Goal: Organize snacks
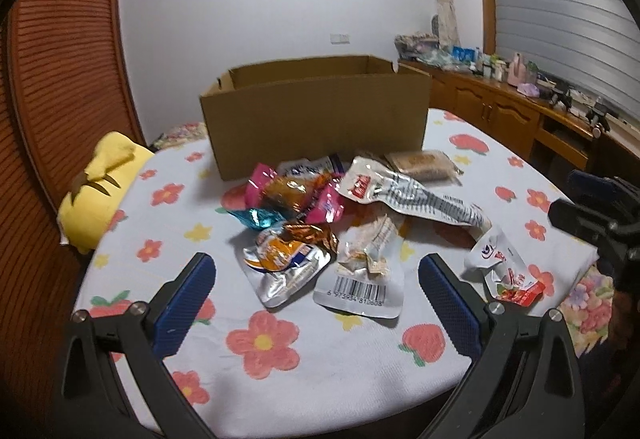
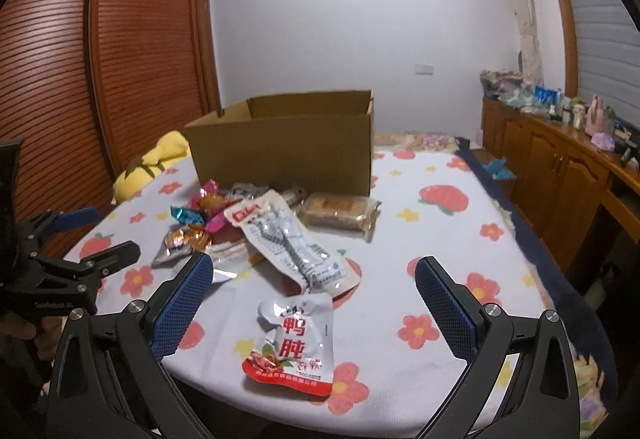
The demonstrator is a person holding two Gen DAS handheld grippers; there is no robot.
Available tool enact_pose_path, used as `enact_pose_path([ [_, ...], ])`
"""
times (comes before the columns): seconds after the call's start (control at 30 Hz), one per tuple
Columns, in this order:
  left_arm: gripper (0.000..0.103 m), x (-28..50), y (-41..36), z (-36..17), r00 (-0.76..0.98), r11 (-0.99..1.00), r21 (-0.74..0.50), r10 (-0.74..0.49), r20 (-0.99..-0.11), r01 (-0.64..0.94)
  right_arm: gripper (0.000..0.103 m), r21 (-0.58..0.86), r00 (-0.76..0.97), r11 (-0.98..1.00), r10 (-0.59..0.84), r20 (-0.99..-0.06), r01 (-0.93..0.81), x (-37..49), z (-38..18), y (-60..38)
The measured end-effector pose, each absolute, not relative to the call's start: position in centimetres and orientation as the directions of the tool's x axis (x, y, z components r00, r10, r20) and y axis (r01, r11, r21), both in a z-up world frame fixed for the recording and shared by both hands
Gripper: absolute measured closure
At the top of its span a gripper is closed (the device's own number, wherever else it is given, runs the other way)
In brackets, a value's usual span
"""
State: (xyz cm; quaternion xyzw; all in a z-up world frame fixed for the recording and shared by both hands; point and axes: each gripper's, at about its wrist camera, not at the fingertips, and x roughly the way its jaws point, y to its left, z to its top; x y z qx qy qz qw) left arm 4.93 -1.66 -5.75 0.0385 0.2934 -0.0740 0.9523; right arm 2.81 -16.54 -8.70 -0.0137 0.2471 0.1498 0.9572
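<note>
A pile of snack packets lies on a flowered cloth in front of an open cardboard box (image 1: pixel 316 119), also in the right wrist view (image 2: pixel 280 155). My left gripper (image 1: pixel 316 275) is open and empty, just short of a silver-orange pouch (image 1: pixel 284 267) and a barcode packet (image 1: pixel 360 279). My right gripper (image 2: pixel 314 279) is open and empty, above a white-and-red pouch (image 2: pixel 296 343), which also shows in the left wrist view (image 1: pixel 504 267). A long white packet (image 2: pixel 288 239) and a brown bar packet (image 2: pixel 340 215) lie further back.
A yellow plush pillow (image 1: pixel 100 191) lies at the left of the bed. A wooden wardrobe (image 2: pixel 120 59) stands left. A wooden cabinet (image 2: pixel 560 167) with small items runs along the right. The right gripper shows at the edge of the left wrist view (image 1: pixel 592 219).
</note>
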Motion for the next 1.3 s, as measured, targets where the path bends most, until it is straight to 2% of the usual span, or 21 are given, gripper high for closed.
enact_pose_path([
  [0.33, 0.01, 7.3, -2.0, -6.5, 0.76, 0.971, -0.011, -0.192, -0.622, 0.237, 0.009, 0.06, 0.736, 0.936, 0.311, -0.601, -0.346, 4.8, -11.7, -15.7],
  [0.63, 0.011, 8.3, -2.0, -7.5, 0.721, 0.967, -0.025, -0.207, -0.661, 0.255, 0.013, 0.042, 0.657, 0.923, 0.304, -0.69, -0.384, 6.0, -13.9, -14.4],
  [0.97, 0.02, 9.3, -2.7, -8.4, 0.676, 0.953, -0.055, -0.252, -0.693, 0.299, 0.025, -0.009, 0.628, 0.926, 0.248, -0.738, -0.376, 7.0, -15.4, -14.5],
  [1.1, 0.027, 10.0, -3.4, -8.6, 0.649, 0.942, -0.07, -0.28, -0.707, 0.329, 0.045, -0.046, 0.64, 0.927, 0.22, -0.736, -0.372, 7.1, -15.3, -14.8],
  [1.13, 0.028, 10.2, -3.6, -8.6, 0.643, 0.939, -0.069, -0.283, -0.712, 0.338, 0.047, -0.044, 0.637, 0.926, 0.223, -0.738, -0.375, 7.1, -15.3, -15.0],
  [1.3, 0.034, 11.6, -4.6, -8.8, 0.612, 0.926, -0.054, -0.289, -0.736, 0.373, 0.047, -0.045, 0.642, 0.927, 0.223, -0.733, -0.374, 7.1, -15.3, -15.8],
])
